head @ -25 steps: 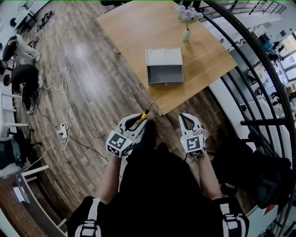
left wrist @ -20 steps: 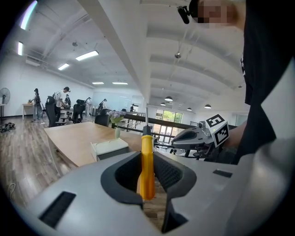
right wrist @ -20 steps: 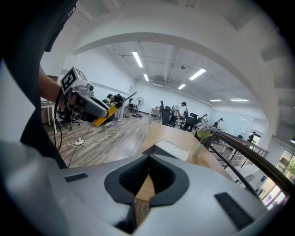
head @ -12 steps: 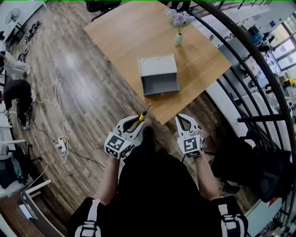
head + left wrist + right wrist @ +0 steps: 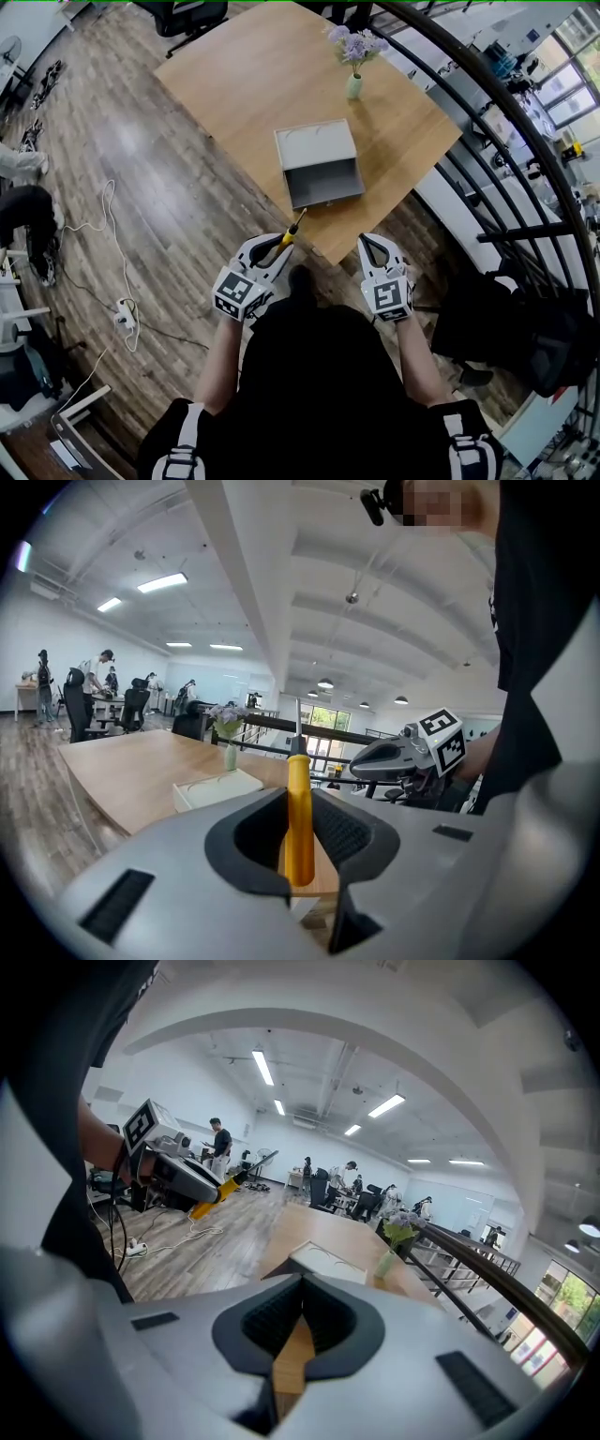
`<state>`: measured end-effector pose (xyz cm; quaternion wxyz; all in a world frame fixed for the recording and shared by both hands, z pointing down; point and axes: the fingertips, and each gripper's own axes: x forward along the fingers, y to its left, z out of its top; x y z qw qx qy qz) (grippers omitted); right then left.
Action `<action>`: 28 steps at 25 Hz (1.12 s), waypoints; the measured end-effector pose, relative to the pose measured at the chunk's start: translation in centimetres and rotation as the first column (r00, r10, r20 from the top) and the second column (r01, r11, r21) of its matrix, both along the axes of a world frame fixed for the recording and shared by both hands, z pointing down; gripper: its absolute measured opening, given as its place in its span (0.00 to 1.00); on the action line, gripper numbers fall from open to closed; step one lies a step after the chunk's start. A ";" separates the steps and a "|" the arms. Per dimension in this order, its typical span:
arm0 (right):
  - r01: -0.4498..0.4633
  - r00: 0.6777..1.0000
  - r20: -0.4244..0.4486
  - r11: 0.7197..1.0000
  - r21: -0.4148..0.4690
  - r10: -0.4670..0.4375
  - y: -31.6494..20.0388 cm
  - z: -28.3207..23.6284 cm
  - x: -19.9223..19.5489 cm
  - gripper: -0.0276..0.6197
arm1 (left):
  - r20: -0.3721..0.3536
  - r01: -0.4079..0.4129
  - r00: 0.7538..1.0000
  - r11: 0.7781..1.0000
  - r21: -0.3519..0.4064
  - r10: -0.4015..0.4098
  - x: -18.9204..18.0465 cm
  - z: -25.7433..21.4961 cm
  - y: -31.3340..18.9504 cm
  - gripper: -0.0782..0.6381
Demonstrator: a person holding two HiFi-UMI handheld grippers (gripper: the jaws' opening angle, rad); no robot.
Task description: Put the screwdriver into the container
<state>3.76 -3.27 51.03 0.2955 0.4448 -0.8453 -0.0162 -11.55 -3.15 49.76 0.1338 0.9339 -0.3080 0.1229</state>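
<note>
left gripper (image 5: pixel 270 249): you hold it low in front of your body, just short of the table's near corner; its jaws are clamped on the screwdriver's yellow handle
screwdriver (image 5: pixel 299 810): pinched in your left gripper, upright between the pads; the thin metal shaft sticks out past the jaw tips toward the table
right gripper (image 5: pixel 301 1309): level with the left one and apart from it; its jaw tips are pressed together with nothing between them
container (image 5: pixel 310 145): a grey box near the middle of the table (image 5: pixel 246 77), its darker open hollow on the side nearer you; it lies well apart from the screwdriver
vase (image 5: pixel 352 86): beyond the container, holding pale purple flowers
floor: wood planks to your left; a white cable trails across them
</note>
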 end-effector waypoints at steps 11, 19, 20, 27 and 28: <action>-0.036 0.999 0.007 0.999 -0.010 0.036 -1.8 0.8 -1.9 0.08 | -0.004 -0.021 1.000 1.000 -0.007 0.021 -2.3 0.5 -2.6 0.24; -0.036 0.999 0.003 0.999 -0.022 0.036 -4.3 1.9 -0.7 0.08 | 0.007 -0.028 1.000 0.999 -0.017 0.028 -1.1 1.7 -5.1 0.24; -0.027 1.000 0.001 0.999 -0.021 0.027 -4.8 2.0 -0.5 0.08 | 0.005 -0.021 1.000 1.000 -0.016 0.021 -0.8 1.8 -5.6 0.24; 0.031 0.999 -0.023 0.999 -0.019 -0.031 -9.9 1.7 1.0 0.08 | -0.004 0.026 1.000 0.999 -0.024 -0.026 0.9 2.4 -9.8 0.24; 0.040 0.999 -0.020 0.999 -0.025 -0.040 -10.6 1.6 1.2 0.08 | -0.007 0.028 1.000 0.999 -0.029 -0.028 1.2 2.4 -10.3 0.24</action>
